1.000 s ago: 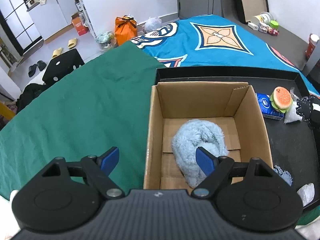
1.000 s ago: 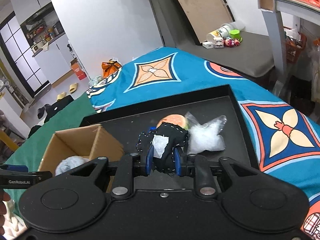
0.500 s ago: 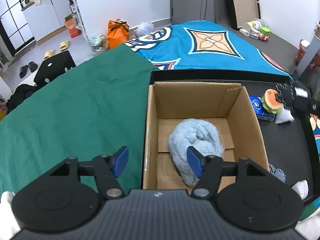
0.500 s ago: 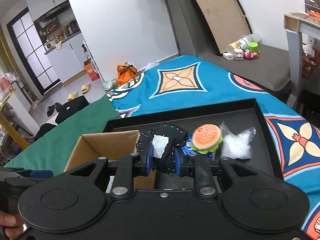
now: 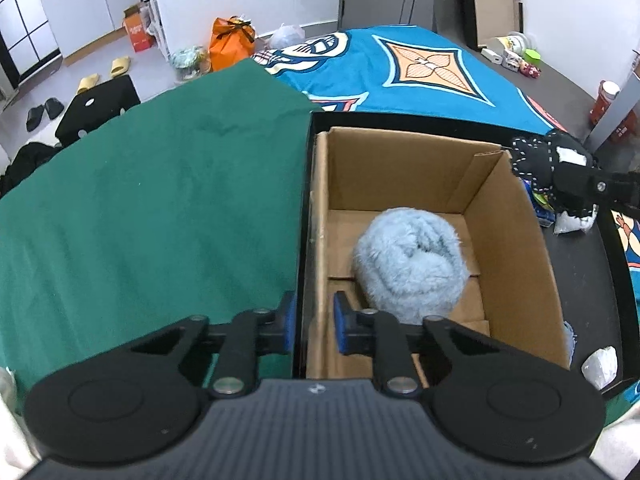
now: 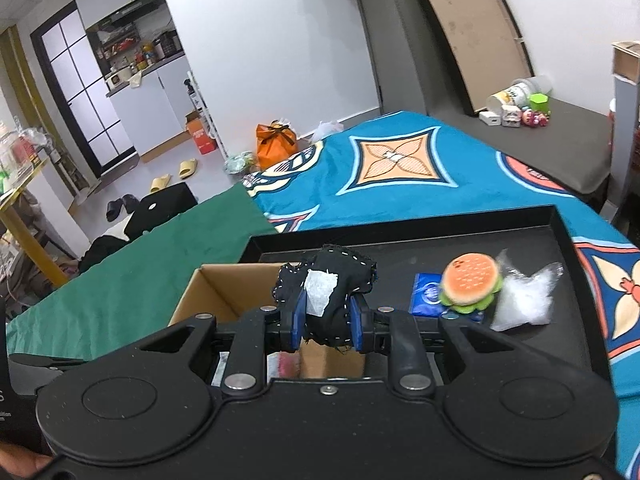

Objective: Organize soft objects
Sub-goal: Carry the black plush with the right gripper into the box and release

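While the right gripper (image 6: 326, 322) clenches a black stitched pouch (image 6: 328, 288) above the box (image 5: 516, 240), just past its right wall, the step in hand looks like carrying that pouch in to join the blue fluffy roll (image 5: 410, 262) already lying on the box floor. To do it well, I would bring the pouch fully inside the right wall before letting go, and drop it into the bare corner behind the roll, not on the rim, where a soft thing could slide out onto the tray (image 6: 400, 232).

The left gripper (image 5: 314, 326) has just been closing, with the box's left wall between its pads. It seems to steady the box, which helps, since a light carton could shift if nudged.

Whether those pads truly press the cardboard is hard to tell, as the near corner is cut off by the gripper body. From the right view, the pouch and gripper hide most of the box's inside. The burger toy (image 6: 472, 284), blue packet (image 6: 426, 294) and clear bag (image 6: 528, 300) wait on the tray. Small scraps by the box's near right corner are unclear.
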### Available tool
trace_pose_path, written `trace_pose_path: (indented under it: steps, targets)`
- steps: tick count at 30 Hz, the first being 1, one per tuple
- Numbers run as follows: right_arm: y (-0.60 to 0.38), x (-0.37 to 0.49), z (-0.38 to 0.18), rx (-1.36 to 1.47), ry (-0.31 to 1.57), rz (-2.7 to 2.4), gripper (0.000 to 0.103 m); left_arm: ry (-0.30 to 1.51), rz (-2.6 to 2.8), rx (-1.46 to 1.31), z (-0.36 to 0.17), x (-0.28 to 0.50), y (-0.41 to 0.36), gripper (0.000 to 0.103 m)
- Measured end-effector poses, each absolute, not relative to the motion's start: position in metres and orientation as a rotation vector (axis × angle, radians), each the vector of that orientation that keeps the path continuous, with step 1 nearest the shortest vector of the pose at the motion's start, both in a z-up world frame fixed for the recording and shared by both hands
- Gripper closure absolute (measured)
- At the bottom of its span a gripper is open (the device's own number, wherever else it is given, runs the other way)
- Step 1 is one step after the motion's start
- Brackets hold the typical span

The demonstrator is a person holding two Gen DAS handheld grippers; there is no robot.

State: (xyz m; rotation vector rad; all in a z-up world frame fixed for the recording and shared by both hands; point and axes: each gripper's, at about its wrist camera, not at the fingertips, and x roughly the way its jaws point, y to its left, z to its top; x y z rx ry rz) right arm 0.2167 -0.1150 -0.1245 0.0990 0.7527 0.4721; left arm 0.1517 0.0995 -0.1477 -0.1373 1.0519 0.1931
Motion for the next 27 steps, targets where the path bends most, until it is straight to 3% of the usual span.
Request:
trace_pose_path:
  steps: [2, 8, 14, 18, 27]
  targets:
    - [-0.109, 0.217, -0.127, 0.103, 0.758, 0.476, 0.080, 1.051, 0.180, -0.151, -0.149, 0.152, 0.101, 0.095]
    - [-0.093, 0.217, -0.129, 0.104, 0.756, 0.479, 0.078, 1.045, 0.166, -0.168, -0.149, 0.152, 0.102, 0.096]
    - [-0.086, 0.215, -0.125, 0.100, 0.721, 0.503, 0.054, 1.045, 0.161, -0.202, -0.148, 0.150, 0.108, 0.096]
    - [-0.093, 0.211, -0.121, 0.097, 0.711, 0.514, 0.046, 1.047, 0.161, -0.199, -0.147, 0.151, 0.106, 0.095]
    - [-0.119, 0.206, -0.119, 0.122, 0.726, 0.483, 0.045, 1.051, 0.196, -0.169, -0.139, 0.153, 0.099, 0.095]
